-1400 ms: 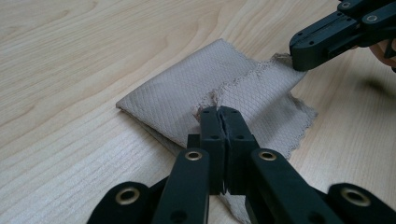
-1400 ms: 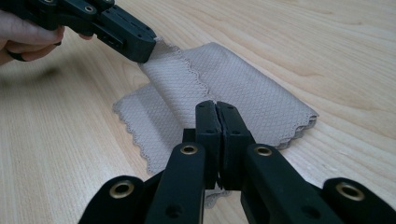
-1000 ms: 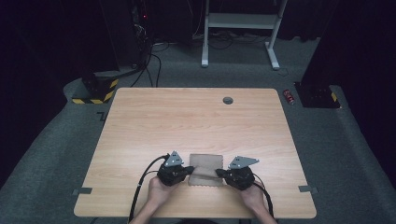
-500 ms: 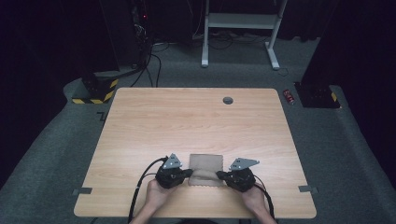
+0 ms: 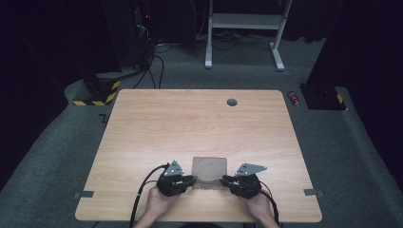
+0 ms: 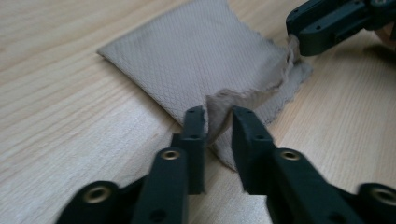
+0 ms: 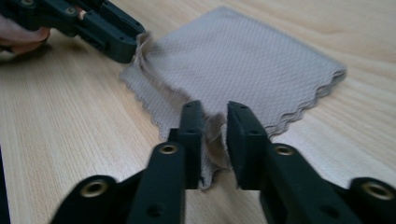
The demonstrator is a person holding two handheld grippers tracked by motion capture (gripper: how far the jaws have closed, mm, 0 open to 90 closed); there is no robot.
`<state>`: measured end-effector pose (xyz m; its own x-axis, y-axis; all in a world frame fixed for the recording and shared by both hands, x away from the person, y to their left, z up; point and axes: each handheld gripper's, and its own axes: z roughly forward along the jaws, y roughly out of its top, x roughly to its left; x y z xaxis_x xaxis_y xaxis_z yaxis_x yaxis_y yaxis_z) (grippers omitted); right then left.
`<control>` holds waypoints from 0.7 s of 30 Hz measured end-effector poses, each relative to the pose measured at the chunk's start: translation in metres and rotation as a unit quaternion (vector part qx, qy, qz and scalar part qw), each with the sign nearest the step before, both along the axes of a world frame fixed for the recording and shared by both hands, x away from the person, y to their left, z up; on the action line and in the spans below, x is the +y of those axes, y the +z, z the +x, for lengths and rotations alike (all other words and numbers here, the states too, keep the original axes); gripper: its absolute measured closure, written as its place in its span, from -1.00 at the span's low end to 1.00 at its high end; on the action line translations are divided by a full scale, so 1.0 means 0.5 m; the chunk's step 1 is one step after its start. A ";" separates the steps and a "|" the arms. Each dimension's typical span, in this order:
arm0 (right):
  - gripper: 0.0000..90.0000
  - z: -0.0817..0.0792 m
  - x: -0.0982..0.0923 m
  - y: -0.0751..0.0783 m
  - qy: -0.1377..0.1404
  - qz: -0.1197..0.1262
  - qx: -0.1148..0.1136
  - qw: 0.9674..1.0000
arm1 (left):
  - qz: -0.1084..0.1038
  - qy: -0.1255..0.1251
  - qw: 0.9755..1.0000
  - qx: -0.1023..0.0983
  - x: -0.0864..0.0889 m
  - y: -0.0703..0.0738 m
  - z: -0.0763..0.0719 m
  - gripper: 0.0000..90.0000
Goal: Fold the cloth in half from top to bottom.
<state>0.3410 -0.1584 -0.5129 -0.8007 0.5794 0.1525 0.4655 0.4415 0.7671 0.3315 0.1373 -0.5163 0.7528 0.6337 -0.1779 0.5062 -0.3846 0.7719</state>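
A beige folded cloth (image 5: 209, 167) lies flat near the table's front edge. My left gripper (image 5: 192, 181) is at its near left corner and my right gripper (image 5: 223, 181) at its near right corner. In the left gripper view the cloth (image 6: 196, 60) has a raised corner between my left gripper's (image 6: 218, 114) jaws. These have just been opening, and a gap shows beside the fabric. In the right gripper view a crumpled corner of the cloth (image 7: 252, 60) stands loosely between my right gripper's (image 7: 215, 109) jaws, which have also just been opening.
The wooden table (image 5: 190, 123) has a round cable hole (image 5: 232, 101) at its far side and tape tabs (image 5: 83, 194) at the front corners. On the floor beyond it are a white desk frame (image 5: 242, 21) and a small red object (image 5: 295, 98).
Both hands stay at the cloth's near corners. The cloth's near edge has settled lower onto the table.
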 end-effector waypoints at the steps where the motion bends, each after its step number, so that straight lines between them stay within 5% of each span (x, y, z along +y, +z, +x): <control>1: 0.59 -0.002 -0.003 0.003 -0.003 0.004 -0.006 1.000 | -0.003 0.006 1.000 -0.005 0.004 0.003 -0.002 0.57; 5: 0.60 -0.003 -0.014 0.015 -0.013 0.030 -0.001 0.999 | -0.015 0.026 1.000 -0.002 0.014 0.014 0.004 0.44; 10: 0.66 0.009 -0.012 0.030 -0.025 0.027 0.000 0.999 | -0.016 0.039 0.999 -0.003 0.008 0.024 0.019 0.36; 21: 0.60 0.003 0.035 0.006 -0.019 -0.046 -0.006 0.999 | 0.048 0.014 0.999 0.000 -0.043 0.002 0.013 0.28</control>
